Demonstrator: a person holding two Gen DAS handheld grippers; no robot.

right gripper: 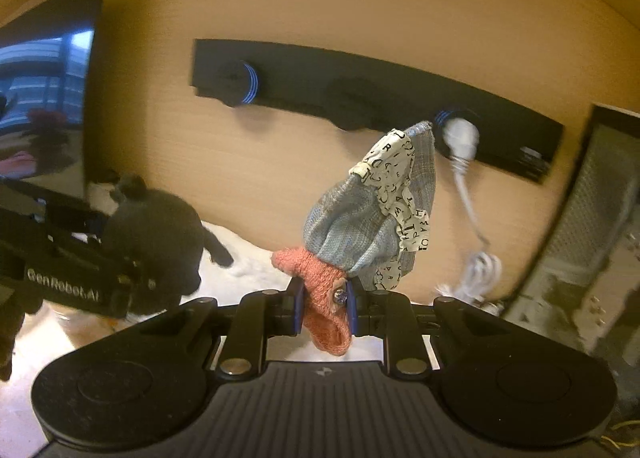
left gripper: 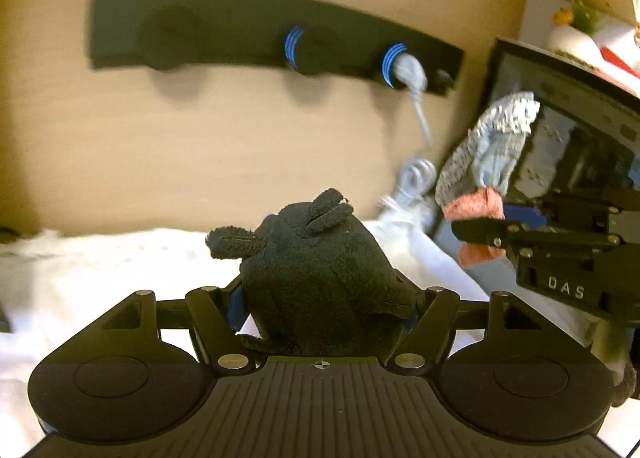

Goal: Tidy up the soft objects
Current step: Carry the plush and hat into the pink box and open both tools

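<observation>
Nearest the left wrist camera, the left gripper has its fingers spread fairly wide around a dark plush toy, which fills the gap between them and stands with its two ears up; the pads themselves are mostly hidden behind the fleece, though a strip of blue shows at each side. In the right wrist view the right gripper has its blue-padded fingers drawn close together, pinching the salmon-pink cuff of a knitted sock bundle (grey-blue knit, with a white letter-printed fabric folded along one side) that rises above the pinch. Both soft things are held up in the air, side by side but apart. Below and behind them lies white bedding. Farther back, on the wooden wall, a black power strip carries a white plug whose cable hangs down into a coil.
</observation>
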